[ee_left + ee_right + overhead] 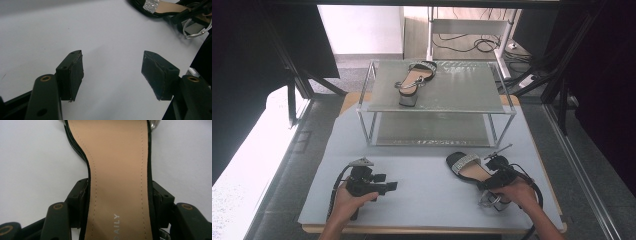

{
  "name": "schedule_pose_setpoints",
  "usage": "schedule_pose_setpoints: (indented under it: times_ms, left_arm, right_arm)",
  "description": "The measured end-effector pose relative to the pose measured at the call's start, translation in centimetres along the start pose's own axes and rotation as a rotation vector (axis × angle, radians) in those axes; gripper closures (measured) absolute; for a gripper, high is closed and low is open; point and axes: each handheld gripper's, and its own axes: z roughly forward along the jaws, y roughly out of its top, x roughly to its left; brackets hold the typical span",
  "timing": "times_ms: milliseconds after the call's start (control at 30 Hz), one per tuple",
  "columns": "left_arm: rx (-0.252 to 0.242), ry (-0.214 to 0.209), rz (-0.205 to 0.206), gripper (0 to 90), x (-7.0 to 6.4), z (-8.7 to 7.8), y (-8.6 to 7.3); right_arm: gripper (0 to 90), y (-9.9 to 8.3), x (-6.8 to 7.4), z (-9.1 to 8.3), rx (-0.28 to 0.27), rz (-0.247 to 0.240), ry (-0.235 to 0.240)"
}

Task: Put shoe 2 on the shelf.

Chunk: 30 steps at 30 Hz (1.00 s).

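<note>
- The right black hand-held gripper [495,176] sits at about five o'clock on the pale grey table mat [427,185], gripped by the person's right hand [518,192].
- Its jaws are clamped on the waist of a black block-heeled sandal with a tan insole and a glittering silver toe strap [120,177]; in the right gripper view one pad [80,195] presses each edge of the sole, and the insole runs straight away toward twelve o'clock.
- In the high view that sandal [468,167] lies on the mat with its toe toward eleven o'clock, its heel under the hand.
- The left black hand-held gripper [387,182] rests at about seven o'clock, well apart from the sandal, with its jaws spread wide over bare mat and nothing between them; the sandal shows at one o'clock in the left gripper view [160,8].
- Farther off, at twelve o'clock, a two-tier metal-framed glass shelf rack [492,102] stands on the mat.
- A matching second sandal [414,80] lies on its top tier.
</note>
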Motion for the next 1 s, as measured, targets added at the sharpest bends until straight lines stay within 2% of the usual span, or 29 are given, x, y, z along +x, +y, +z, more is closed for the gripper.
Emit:
schedule_pose_setpoints:
  times_ms: [67,100,233,400,500,533,567,733,867,1000]
  left_arm:
    - [0.002,0.0,-0.001,34.4,0.0,0.0,0.0]
    - [0.002,0.0,-0.002,34.4,0.0,0.0,0.0]
    - [0.0,-0.002,-0.002,34.4,0.0,0.0,0.0]
    - [-0.004,-0.002,-0.003,34.4,0.1,-0.2,0.0]
    - [-0.005,-0.002,-0.007,34.5,0.1,-0.2,0.0]
    - [-0.005,-0.003,-0.006,34.5,0.1,-0.2,0.0]
    - [-0.005,-0.002,-0.006,34.5,0.1,-0.2,0.0]
    - [-0.005,-0.002,-0.007,34.5,0.0,-0.2,0.0]
    - [-0.005,0.0,-0.009,34.5,0.0,-0.1,0.0]
    - [-0.003,0.0,-0.011,34.5,0.1,0.0,0.0]
  right_arm:
    - [41.5,-0.1,0.0,-0.5,-0.027,0.007,0.028]
    - [41.5,-0.2,0.0,-0.9,-0.049,0.016,0.062]
    - [41.5,-0.4,0.2,-2.2,-0.103,0.017,0.138]
    - [41.5,-0.7,0.8,-3.8,-0.166,0.006,0.169]
    - [41.6,-0.7,1.3,-5.1,-0.213,-0.004,0.19]
    - [41.5,-0.6,1.7,-6.0,-0.242,-0.019,0.21]
    - [41.5,-0.6,1.7,-6.0,-0.242,-0.019,0.21]
    - [41.6,-0.3,2.7,-7.6,-0.308,-0.034,0.248]
    - [41.6,0.0,3.0,-8.5,-0.339,-0.03,0.295]
    - [41.6,0.5,3.4,-9.2,-0.351,-0.044,0.306]
